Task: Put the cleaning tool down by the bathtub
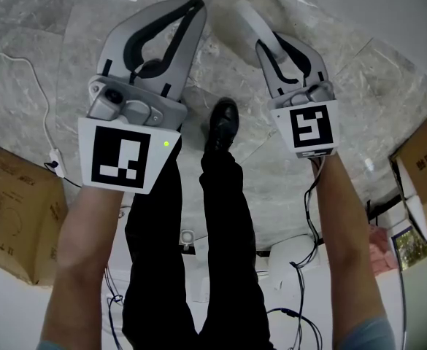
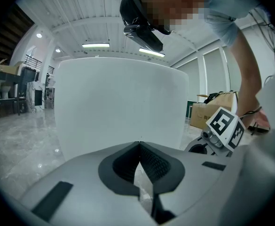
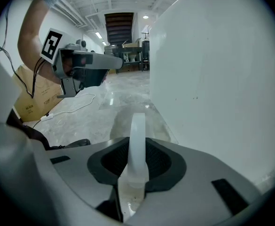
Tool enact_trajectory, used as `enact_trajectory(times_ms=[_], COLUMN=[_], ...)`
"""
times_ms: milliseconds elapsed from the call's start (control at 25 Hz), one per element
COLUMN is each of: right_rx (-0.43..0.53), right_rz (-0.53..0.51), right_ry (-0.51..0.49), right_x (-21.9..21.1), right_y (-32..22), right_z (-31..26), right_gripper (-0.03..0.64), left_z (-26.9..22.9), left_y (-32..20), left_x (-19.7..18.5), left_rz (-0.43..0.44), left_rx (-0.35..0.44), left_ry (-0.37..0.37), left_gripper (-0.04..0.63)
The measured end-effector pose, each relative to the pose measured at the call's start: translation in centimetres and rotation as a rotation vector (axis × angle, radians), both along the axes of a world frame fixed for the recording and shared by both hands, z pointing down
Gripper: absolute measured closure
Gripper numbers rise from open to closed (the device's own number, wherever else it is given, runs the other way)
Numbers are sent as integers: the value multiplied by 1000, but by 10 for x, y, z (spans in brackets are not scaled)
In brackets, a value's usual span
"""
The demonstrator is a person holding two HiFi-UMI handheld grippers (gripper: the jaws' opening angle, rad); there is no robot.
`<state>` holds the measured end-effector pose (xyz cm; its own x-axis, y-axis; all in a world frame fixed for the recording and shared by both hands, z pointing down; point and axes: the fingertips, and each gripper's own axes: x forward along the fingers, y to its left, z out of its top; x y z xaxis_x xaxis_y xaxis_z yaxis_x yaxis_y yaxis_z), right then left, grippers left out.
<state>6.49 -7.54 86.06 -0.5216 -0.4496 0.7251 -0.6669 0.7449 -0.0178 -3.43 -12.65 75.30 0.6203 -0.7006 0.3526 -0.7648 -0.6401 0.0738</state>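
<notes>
My right gripper (image 1: 269, 47) is shut on the white plastic handle of the cleaning tool (image 1: 248, 20), which sticks out past the jaw tips towards the white bathtub (image 1: 366, 2). In the right gripper view the tool (image 3: 137, 128) stands upright between the jaws of the right gripper (image 3: 136, 147), and the bathtub wall (image 3: 222, 69) fills the right side, close by. My left gripper (image 1: 196, 7) is held alongside, shut on nothing. In the left gripper view the left gripper (image 2: 139, 147) has its jaws meeting, right in front of the tub wall (image 2: 118, 102).
The floor is glossy grey marble (image 1: 45, 28). A white cable (image 1: 23, 71) runs over it at the left. Cardboard boxes stand at the left (image 1: 12, 210) and right (image 1: 426, 159). The person's black-trousered legs and shoe (image 1: 220, 122) are between the grippers, with wires (image 1: 301, 312) below.
</notes>
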Motion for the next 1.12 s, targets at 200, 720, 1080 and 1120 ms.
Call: enact_trajectory(times_ms=[200, 720, 1080, 1120], right_rx=[-21, -68, -69, -70], right_rz=[1, 31, 26, 27], right_ry=[8, 35, 47, 50], right_x=[-1, -2, -4, -4], right_y=[9, 12, 7, 6], right_z=[9, 25, 35, 36], right_gripper=[514, 512, 512, 512], left_z=[2, 9, 14, 14], left_y=[5, 8, 9, 9], left_x=[0, -4, -7, -6], left_rz=[3, 7, 17, 18], left_rx=[-4, -12, -20, -22], left_ry=[3, -8, -18, -18], left_gripper=[580, 580, 580, 580])
